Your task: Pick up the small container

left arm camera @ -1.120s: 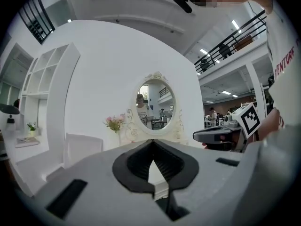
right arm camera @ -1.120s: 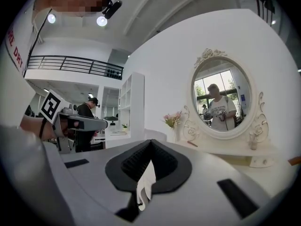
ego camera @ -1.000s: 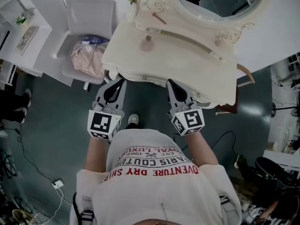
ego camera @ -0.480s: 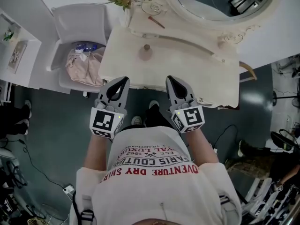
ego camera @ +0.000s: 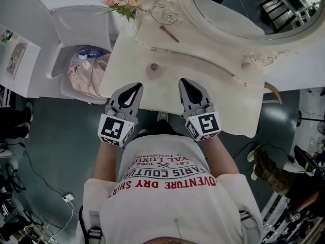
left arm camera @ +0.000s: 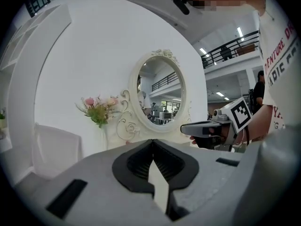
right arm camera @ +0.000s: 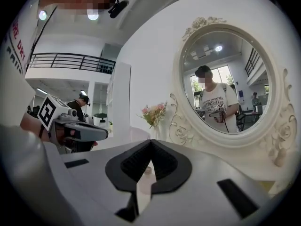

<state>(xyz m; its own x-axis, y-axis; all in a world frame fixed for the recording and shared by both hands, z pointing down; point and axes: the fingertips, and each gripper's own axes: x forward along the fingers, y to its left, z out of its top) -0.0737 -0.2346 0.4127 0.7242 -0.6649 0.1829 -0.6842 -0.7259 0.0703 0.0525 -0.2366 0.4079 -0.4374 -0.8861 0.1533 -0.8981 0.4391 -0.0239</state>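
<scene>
The small container (ego camera: 154, 70), a pale pinkish jar with a brown knob lid, stands on the cream dressing table (ego camera: 213, 93), left of its middle. My left gripper (ego camera: 136, 87) is shut and empty, its tip over the table's front edge just near-left of the jar. My right gripper (ego camera: 184, 82) is also shut and empty, a little to the jar's right. In the right gripper view the jar (right arm camera: 148, 171) shows through the cut-out below the closed jaws of that gripper (right arm camera: 151, 141). The left gripper view shows the left gripper (left arm camera: 152, 142) shut and the right gripper (left arm camera: 207, 128) beside it.
An oval mirror (ego camera: 238, 9) in an ornate frame rises at the table's back. A pink flower bunch (ego camera: 124, 0) and a thin red stick (ego camera: 169, 33) sit at the back left. A white chair (ego camera: 76, 24) with a pink bag (ego camera: 84, 72) stands left of the table.
The table has come closer: both grippers, held below its front edge a second ago, now reach over that edge towards the jar. Both stay shut.
</scene>
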